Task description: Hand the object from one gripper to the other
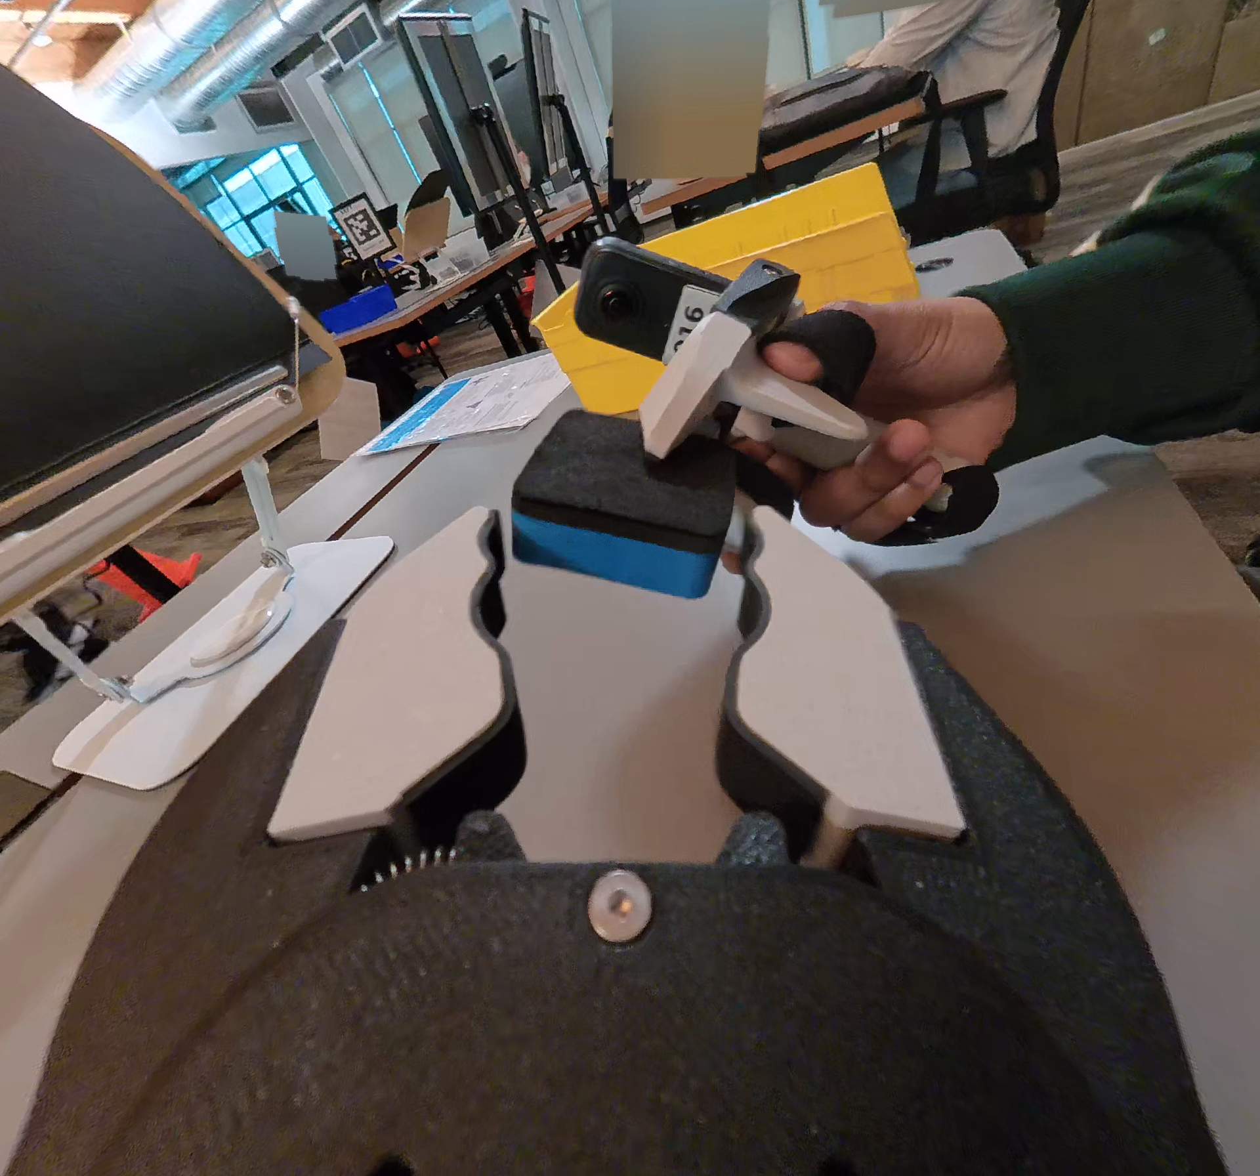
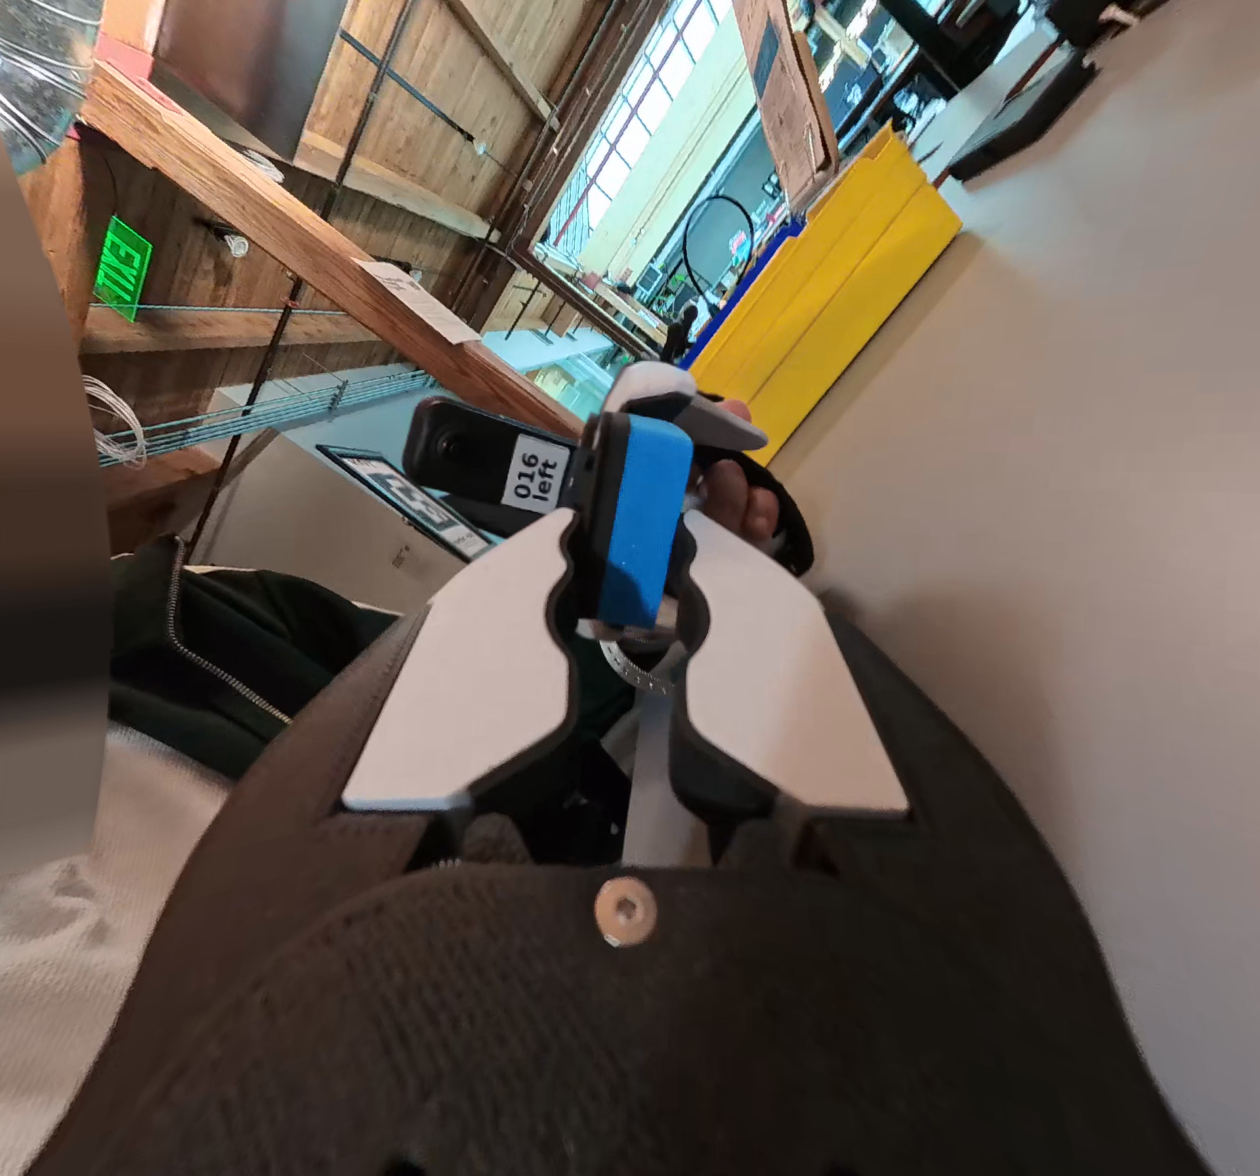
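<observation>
Left wrist view: whiteboard eraser (image 1: 613, 482) up off the grey table (image 1: 1023, 598), just in front of the yellow bin (image 1: 784, 270). A rectangular block, coarse black felt on top, smooth blue foam underneath. Left gripper (image 1: 620, 529) spread wide, its flat white wavy-edged fingers flanking the block's two short ends. Looks flush there, but cannot tell whether actually squeezing. Right gripper (image 1: 671, 461) angled down from the bin's side, one white wedge-shaped finger flat on the felt, the lower finger hidden under the block. Carried by a hand (image 1: 907, 407) in a dark green sleeve, with a glossy black camera (image 1: 634, 304) on top. Bin of ribbed hard plastic, inside out of sight. Printed sheet (image 1: 470, 403) flat on the table left of the bin.

Right wrist view: eraser (image 2: 644, 516) on edge, near the yellow bin (image 2: 818, 325). Right gripper (image 2: 627, 543) narrowed and clamped on it, one finger on the felt face, the other on the blue foam. Left gripper (image 2: 624, 509) beyond, its white tips at the block's far and near ends. Bin's interior again hidden.
</observation>
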Motion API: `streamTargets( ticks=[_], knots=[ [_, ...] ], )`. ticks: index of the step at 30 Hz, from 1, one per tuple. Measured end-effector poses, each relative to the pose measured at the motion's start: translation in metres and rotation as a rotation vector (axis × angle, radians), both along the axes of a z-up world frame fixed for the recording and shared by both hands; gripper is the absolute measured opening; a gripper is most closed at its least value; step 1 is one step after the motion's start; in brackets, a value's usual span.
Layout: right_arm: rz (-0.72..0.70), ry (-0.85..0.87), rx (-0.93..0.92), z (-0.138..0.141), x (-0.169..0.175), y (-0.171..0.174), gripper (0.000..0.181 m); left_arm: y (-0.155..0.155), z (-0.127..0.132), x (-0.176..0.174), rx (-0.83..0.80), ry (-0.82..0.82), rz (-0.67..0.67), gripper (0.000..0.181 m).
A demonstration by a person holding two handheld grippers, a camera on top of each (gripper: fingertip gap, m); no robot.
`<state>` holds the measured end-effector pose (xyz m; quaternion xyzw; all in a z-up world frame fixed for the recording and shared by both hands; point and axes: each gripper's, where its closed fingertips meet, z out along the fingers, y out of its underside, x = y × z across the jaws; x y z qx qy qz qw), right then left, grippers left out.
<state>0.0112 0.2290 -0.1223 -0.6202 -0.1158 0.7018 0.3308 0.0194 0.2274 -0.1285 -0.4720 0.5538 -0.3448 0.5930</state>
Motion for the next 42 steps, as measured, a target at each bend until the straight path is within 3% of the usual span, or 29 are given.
streamTargets(
  ticks=[2, 5, 7, 9, 11, 14, 23, 27, 34, 36, 39, 42],
  knots=[
    [-0.027, 0.026, 0.015, 0.005, 0.006, 0.003, 0.025, 0.005, 0.002, -0.001, -0.051, -0.024, 0.025, 0.084],
    [-0.075, 0.043, 0.045, 0.011, 0.015, 0.007, 0.024, 0.011, 0.008, -0.007, -0.149, -0.085, 0.026, 0.085],
    [-0.11, 0.048, 0.086, 0.016, 0.019, 0.009, 0.024, 0.008, 0.012, -0.009, -0.318, -0.147, -0.047, 0.072],
    [-0.146, 0.04, 0.138, 0.021, 0.022, 0.009, 0.024, 0.002, 0.012, -0.011, -0.589, -0.183, -0.168, 0.054],
    [-0.174, 0.019, 0.186, 0.023, 0.022, 0.009, 0.024, 0.004, 0.012, -0.012, -0.811, -0.239, -0.252, 0.056],
    [-0.195, -0.021, 0.24, 0.023, 0.02, 0.009, 0.024, 0.007, 0.015, -0.014, -0.965, -0.318, -0.309, 0.054],
    [-0.237, -0.152, 0.349, 0.015, 0.011, 0.008, 0.024, -0.003, 0.006, -0.004, -1.058, -0.266, -0.349, 0.041],
    [-0.233, -0.203, 0.39, 0.012, 0.005, 0.006, 0.025, -0.005, 0.005, -0.003, -1.002, -0.23, -0.326, 0.024],
    [-0.228, -0.2, 0.359, 0.01, 0.006, 0.007, 0.025, -0.003, 0.003, -0.004, -0.939, -0.213, -0.28, 0.023],
    [-0.265, -0.193, 0.349, 0.012, 0.01, 0.011, 0.038, -0.001, 0.004, -0.005, -0.934, -0.222, -0.269, 0.023],
    [-0.432, -0.232, 0.438, 0.022, 0.026, 0.023, 0.08, 0.004, 0.005, -0.009, -0.972, -0.244, -0.261, 0.024],
    [-0.487, -0.352, 0.69, 0.034, 0.03, 0.015, 0.086, 0.006, 0.006, -0.013, -1.082, -0.281, -0.305, 0.024]
  ],
)
